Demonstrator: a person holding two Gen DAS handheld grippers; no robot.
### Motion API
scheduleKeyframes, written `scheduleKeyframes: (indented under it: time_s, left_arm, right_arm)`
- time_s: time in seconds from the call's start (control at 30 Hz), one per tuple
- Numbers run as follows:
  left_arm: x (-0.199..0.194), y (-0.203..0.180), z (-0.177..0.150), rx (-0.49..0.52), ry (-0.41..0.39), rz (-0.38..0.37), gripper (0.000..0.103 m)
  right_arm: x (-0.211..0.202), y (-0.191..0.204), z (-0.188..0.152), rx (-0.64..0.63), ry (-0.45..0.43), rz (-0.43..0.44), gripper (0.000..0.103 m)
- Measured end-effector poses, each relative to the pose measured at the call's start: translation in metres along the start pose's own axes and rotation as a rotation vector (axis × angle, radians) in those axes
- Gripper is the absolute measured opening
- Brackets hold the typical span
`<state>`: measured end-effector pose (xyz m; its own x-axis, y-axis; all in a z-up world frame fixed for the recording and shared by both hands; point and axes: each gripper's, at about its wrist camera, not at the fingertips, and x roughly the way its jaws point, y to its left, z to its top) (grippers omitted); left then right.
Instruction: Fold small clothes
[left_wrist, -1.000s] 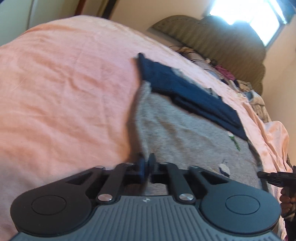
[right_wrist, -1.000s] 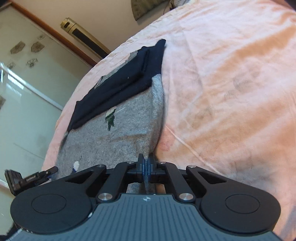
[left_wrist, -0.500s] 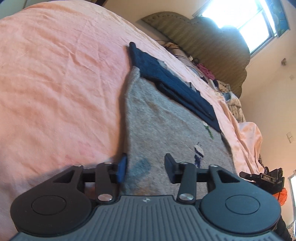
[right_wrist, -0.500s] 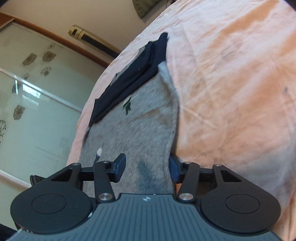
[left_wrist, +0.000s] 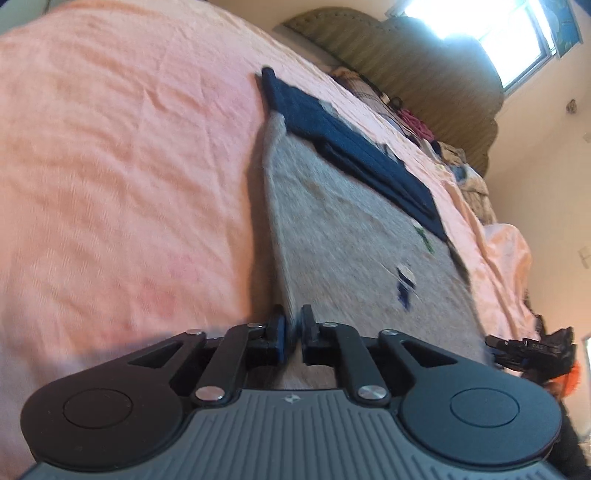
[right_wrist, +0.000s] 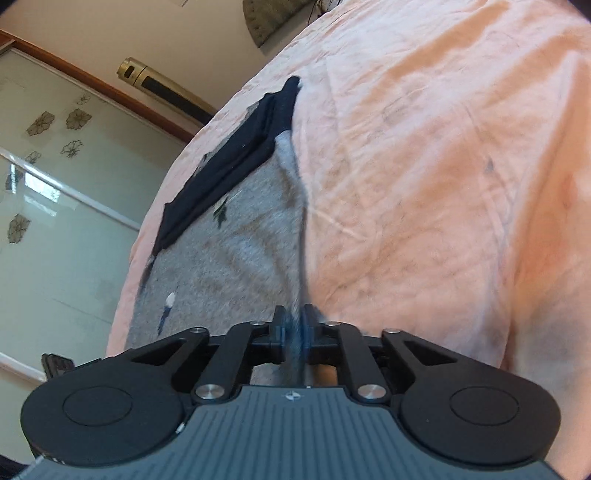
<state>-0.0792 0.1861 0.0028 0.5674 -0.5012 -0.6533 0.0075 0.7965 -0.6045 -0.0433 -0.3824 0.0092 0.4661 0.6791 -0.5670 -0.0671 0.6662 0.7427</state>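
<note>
Grey knit: the small garment lies flat on the peach bedsheet, its near hem at the near edge of the bed, its far end toward the headboard.
Navy band: a dark blue folded part lies across the garment's far end, touching the grey.
Left gripper: jaws closing on the garment's near left corner; grey cloth sits in the narrow gap, but it cannot be told whether the pads press on it yet.
Right gripper: jaws closing on the near right corner; cloth runs between the pads, blurred, apparently pinched.
Step in hand, judged: securing both near corners to carry the hem over toward the navy band.
Method advised: let both grips seat fully on cloth only, not the sheet; lift both corners together and level, keep the hem taut between them, and lay it square to the far end.
Edges: both side edges of the garment run straight; the right one is raised in a ridge.
Open room: bare sheet lies wide on either side; loose clothes are piled by the headboard, well apart.
</note>
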Motion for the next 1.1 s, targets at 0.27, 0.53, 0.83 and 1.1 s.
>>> scheduleKeyframes:
  time_s: [0.27,0.53,0.83,1.1]
  left_arm:
    - [-0.007,-0.008,-0.023,-0.015,-0.034,0.044,0.003]
    - [-0.022,0.0,-0.029,0.011,-0.027,0.043,0.007]
    - [-0.027,-0.006,-0.055,-0.04,0.001,0.009,0.003]
    - [-0.047,0.0,-0.064,0.014,-0.034,0.055,0.005]
  right_arm:
    - [0.013,0.013,-0.02,-0.046,0.101,0.006,0.01]
    - [-0.014,-0.013,-0.028,0.032,0.031,0.01,0.011]
    - [-0.001,0.018,-0.052,-0.071,0.178,0.037,0.009]
    - [-0.025,-0.004,-0.053,-0.013,0.134,0.046,0.008]
